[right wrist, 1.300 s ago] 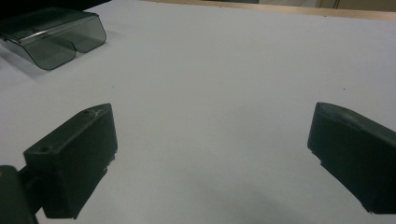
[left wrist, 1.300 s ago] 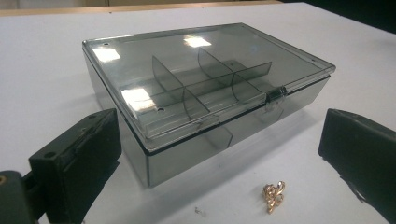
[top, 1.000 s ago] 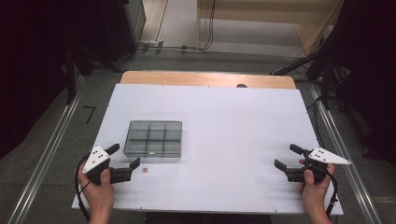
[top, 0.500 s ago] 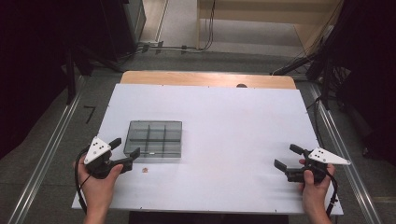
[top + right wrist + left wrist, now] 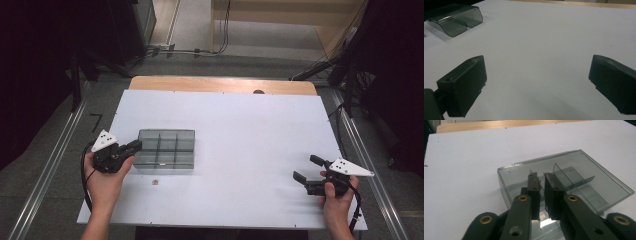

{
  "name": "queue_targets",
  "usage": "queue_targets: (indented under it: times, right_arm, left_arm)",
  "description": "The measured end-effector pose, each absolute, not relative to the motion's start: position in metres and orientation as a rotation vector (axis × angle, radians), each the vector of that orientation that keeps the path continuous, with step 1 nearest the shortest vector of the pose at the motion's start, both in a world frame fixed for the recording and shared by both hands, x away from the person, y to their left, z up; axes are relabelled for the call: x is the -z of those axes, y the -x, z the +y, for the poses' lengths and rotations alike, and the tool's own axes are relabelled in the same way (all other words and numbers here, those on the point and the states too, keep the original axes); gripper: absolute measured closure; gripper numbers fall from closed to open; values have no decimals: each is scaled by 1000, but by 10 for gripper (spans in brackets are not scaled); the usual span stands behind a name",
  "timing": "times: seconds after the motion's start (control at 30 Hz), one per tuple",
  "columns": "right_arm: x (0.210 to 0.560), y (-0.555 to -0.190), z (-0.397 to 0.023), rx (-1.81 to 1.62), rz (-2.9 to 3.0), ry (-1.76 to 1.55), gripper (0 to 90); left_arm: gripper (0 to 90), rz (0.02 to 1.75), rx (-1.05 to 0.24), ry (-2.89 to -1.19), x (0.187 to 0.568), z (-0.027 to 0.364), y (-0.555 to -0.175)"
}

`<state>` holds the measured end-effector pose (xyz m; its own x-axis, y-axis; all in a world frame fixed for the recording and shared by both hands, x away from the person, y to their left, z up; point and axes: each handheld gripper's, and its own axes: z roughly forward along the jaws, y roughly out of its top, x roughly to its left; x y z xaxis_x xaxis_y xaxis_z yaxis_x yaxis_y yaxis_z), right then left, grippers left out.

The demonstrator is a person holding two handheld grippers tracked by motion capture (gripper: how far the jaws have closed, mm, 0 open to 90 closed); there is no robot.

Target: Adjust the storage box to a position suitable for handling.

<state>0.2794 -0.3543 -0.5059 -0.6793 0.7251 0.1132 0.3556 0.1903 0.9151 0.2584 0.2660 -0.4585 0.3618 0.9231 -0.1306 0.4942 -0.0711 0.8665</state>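
So the main thing here is a smoky clear plastic organizer box (image 5: 166, 149), flat and rectangular with thin dividers splitting it into compartments. It sits on the white table (image 5: 240, 130) at about 9 o'clock from the table's middle, long side running left to right.

The left gripper (image 5: 131, 146) is up against the box's left end. Its jaws have just been closing, and in the left gripper view the two black pads (image 5: 534, 185) are nearly together with only a thin slit between them, over the box's near wall. Whether they actually pinch the wall or a divider is hard to tell, since the jaws themselves cover that spot and the tinted plastic makes the edges blend together. I'd say clenched, possibly on the rim, but can't confirm. The compartments look bare as far as I can see through the tint.

The right gripper (image 5: 309, 169) is well apart from all that, at roughly 4 o'clock on the table, released, its chunky matte black jaws standing wide with bare table between them. In its own view the box (image 5: 456, 18) is off at 10 o'clock, cut off by the picture's edge.

There's also a tiny brownish speck (image 5: 155, 182) on the table just in front of the box, too small to tell what it is. A wooden strip (image 5: 220, 84) runs along the table's far edge.
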Motion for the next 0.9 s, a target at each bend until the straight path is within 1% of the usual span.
queue_targets:
  times: [0.07,0.33,0.5,0.6,0.73,0.77,0.8,0.83,0.9]
  right_arm:
    - [506,-279,-354,-1492,2130,-1016,1]
    - [506,-280,-354,-1487,2141,-1026,1]
    - [506,-279,-354,-1490,2141,-1020,1]
    - [506,-279,-354,-1492,2142,-1021,1]
    - [506,-280,-354,-1494,2147,-1015,1]
    - [506,-280,-353,-1495,2149,-1014,1]
    - [506,-280,-353,-1495,2152,-1014,1]
    - [507,-281,-353,-1494,2152,-1014,1]
    - [507,-281,-353,-1492,2155,-1012,1]
  left_arm:
    - [894,1274,-590,-1727,457,267,-265]
    - [900,1343,-576,-1748,456,275,-290]
    - [900,1402,-589,-1738,458,288,-303]
    - [900,1439,-575,-1728,461,296,-309]
    - [900,1472,-525,-1754,471,302,-318]
    - [900,1479,-475,-1758,476,304,-323]
    - [900,1479,-475,-1758,476,304,-323]
    - [900,1488,-427,-1740,481,306,-327]
    - [900,1480,-411,-1747,483,305,-330]
